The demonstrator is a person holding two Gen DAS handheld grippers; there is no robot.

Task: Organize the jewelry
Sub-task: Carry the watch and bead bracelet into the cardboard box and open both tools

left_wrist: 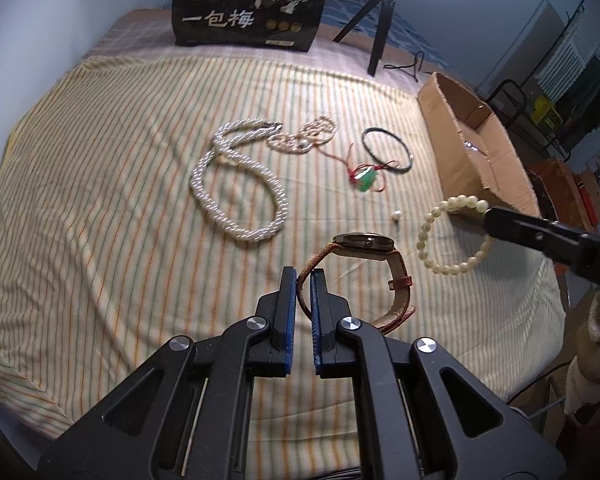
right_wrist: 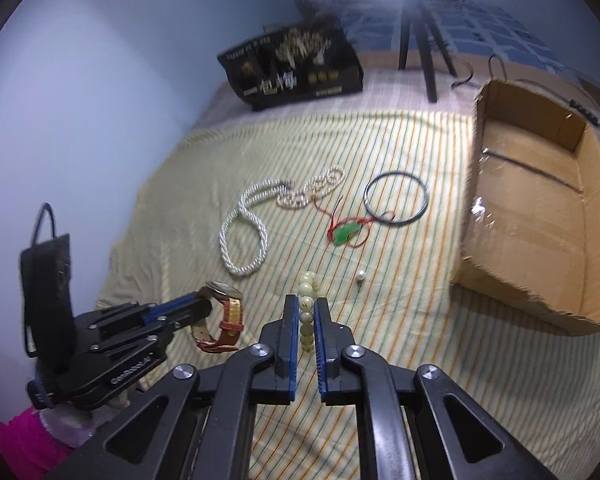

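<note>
My left gripper (left_wrist: 303, 274) is shut on the brown strap of a wristwatch (left_wrist: 364, 240), which hangs above the striped cloth (left_wrist: 100, 200). My right gripper (right_wrist: 305, 302) is shut on a cream bead bracelet (right_wrist: 306, 316); the left wrist view shows that bracelet (left_wrist: 452, 236) dangling from the right gripper's black finger (left_wrist: 512, 226). The right wrist view shows the watch (right_wrist: 224, 312) lifted in the left gripper (right_wrist: 204, 306). On the cloth lie a twisted pearl necklace (left_wrist: 236, 184), a smaller pearl chain (left_wrist: 304, 136), a black bangle (left_wrist: 388, 150), a green pendant on red cord (left_wrist: 366, 178) and a loose pearl (left_wrist: 397, 216).
An open cardboard box (right_wrist: 540, 216) stands at the right edge of the bed. A black printed bag (left_wrist: 248, 4) and a black tripod (left_wrist: 380, 20) under a ring light stand at the back. A blue wall lies to the left.
</note>
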